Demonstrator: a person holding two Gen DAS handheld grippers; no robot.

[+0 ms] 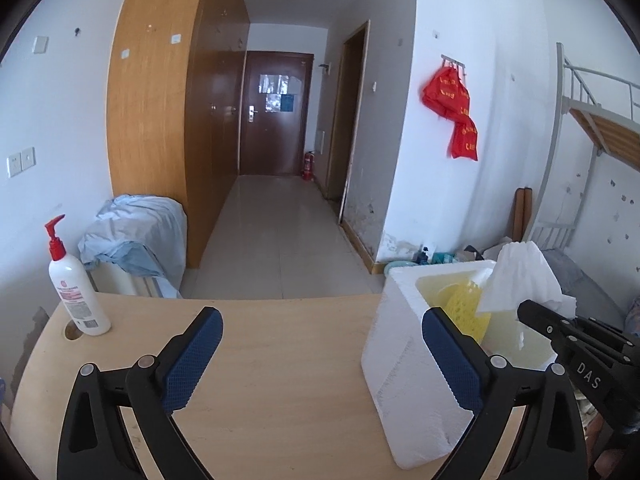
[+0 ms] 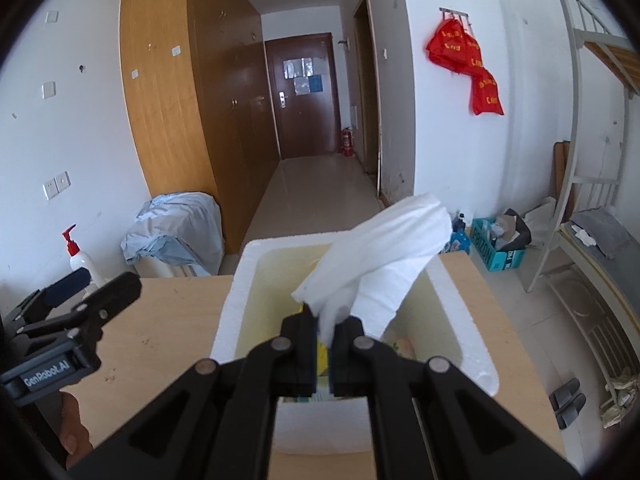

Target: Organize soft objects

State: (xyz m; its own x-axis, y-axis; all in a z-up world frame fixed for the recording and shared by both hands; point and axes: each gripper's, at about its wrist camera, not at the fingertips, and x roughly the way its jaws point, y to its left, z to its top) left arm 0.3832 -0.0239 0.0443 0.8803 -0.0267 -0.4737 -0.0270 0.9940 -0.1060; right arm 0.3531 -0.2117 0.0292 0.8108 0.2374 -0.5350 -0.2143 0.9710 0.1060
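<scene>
My right gripper [image 2: 326, 326] is shut on a white tissue [image 2: 380, 252], which stands up above a white foam box [image 2: 236, 300] on the wooden table [image 2: 160, 320]. In the left wrist view the same tissue [image 1: 520, 276] hangs over the foam box [image 1: 400, 360], pinched by the right gripper [image 1: 524, 308]. A yellow mesh item [image 1: 468, 304] lies inside the box. My left gripper [image 1: 320, 354] is open over the bare table [image 1: 280, 360], left of the box, with nothing between its blue pads [image 1: 192, 360]. The left gripper [image 2: 96, 292] also shows at the left edge of the right wrist view.
A white pump bottle with a red top [image 1: 76, 280] stands at the table's far left corner beside a round hole [image 1: 74, 330]. A cloth-covered object [image 1: 136, 236] sits behind the table. A bunk bed frame [image 2: 580, 160] and a blue carton [image 2: 496, 248] are to the right.
</scene>
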